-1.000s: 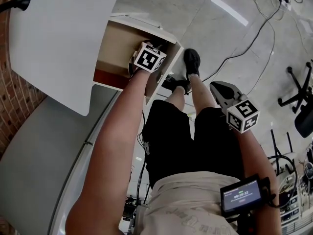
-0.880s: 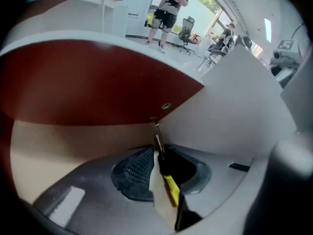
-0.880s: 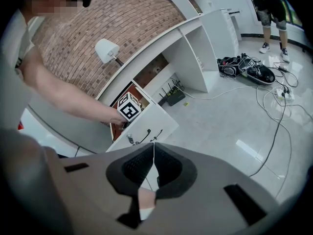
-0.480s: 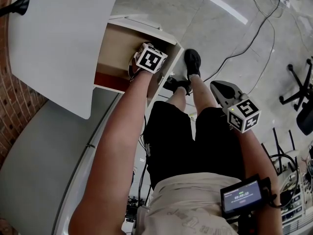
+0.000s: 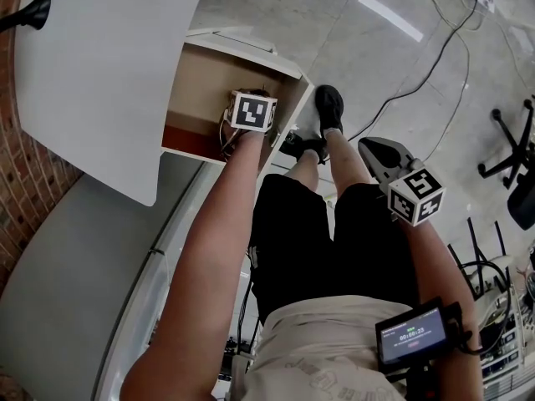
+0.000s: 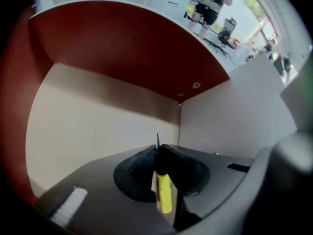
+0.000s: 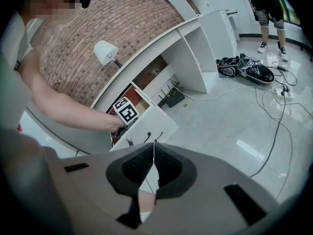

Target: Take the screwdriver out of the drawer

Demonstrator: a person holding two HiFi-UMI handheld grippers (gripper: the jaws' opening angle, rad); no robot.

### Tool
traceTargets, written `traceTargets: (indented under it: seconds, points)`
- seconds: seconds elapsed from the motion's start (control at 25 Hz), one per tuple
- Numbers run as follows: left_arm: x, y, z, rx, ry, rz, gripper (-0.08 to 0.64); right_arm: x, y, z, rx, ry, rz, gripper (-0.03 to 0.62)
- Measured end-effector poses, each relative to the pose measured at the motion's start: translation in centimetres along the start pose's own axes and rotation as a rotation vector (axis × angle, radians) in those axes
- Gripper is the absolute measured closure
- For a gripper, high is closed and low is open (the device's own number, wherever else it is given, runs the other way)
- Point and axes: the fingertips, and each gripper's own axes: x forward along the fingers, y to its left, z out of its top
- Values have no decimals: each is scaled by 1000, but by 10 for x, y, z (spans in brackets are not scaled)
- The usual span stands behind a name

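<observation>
One screwdriver (image 6: 164, 195), one drawer (image 6: 98, 116).
On my left gripper (image 6: 159, 151) the jaws have just been closing and clamp it near a drawer corner; my right gripper (image 7: 153, 153) is pressed together, empty.

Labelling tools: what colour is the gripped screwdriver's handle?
Yellow screwdriver handle; left gripper view shows it best.

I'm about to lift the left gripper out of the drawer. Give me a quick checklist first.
1. The screwdriver is between the left gripper pads: ok, the jaws have just been closing onto it.
2. The grip is secure: cannot tell, the pads hold only the end near the tip.
3. The drawer is pulled open, with nothing over the gripper: ok.
4. The right gripper is out of the way: ok, shut, empty, apart from the drawer.
</observation>
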Motion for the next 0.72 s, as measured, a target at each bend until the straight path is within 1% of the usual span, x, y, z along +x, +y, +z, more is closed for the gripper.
traceTargets:
  seconds: [0.04, 0.08, 0.12, 0.16, 0.24, 0.32, 0.36, 0.4, 0.52, 0.72]
  points:
    - [0, 1, -2, -76, -12, -9, 520, 1, 0, 0, 1, 0, 1, 584]
    - [1, 0, -4, -129, -19, -14, 518, 1, 0, 0, 2, 1, 0, 584]
    - [1, 0, -5, -147, -19, -7, 519, 1, 0, -1, 4, 2, -1, 584]
    - [1, 0, -5, -132, -10, 12, 520, 0, -1, -2, 6, 2, -2, 584]
    - [0, 1, -5, -57, 4, 56, 520, 0, -2, -3, 11, 2, -4, 584]
    - [-1, 0, -4, 1, -4, 72, 522, -1, -3, -2, 15, 1, -6, 584]
    - [-1, -1, -4, 14, -10, 72, 526, -1, -4, -2, 16, 0, -7, 584]
    - [-1, -2, -5, 12, -16, 67, 528, -1, -4, -1, 16, -1, -8, 584]
    - [1, -1, -7, -47, -62, 15, 543, -1, -7, 1, 18, -7, -15, 584]
    - [-12, 3, -7, -71, -161, -51, 545, 0, -6, 3, 17, -6, -9, 584]
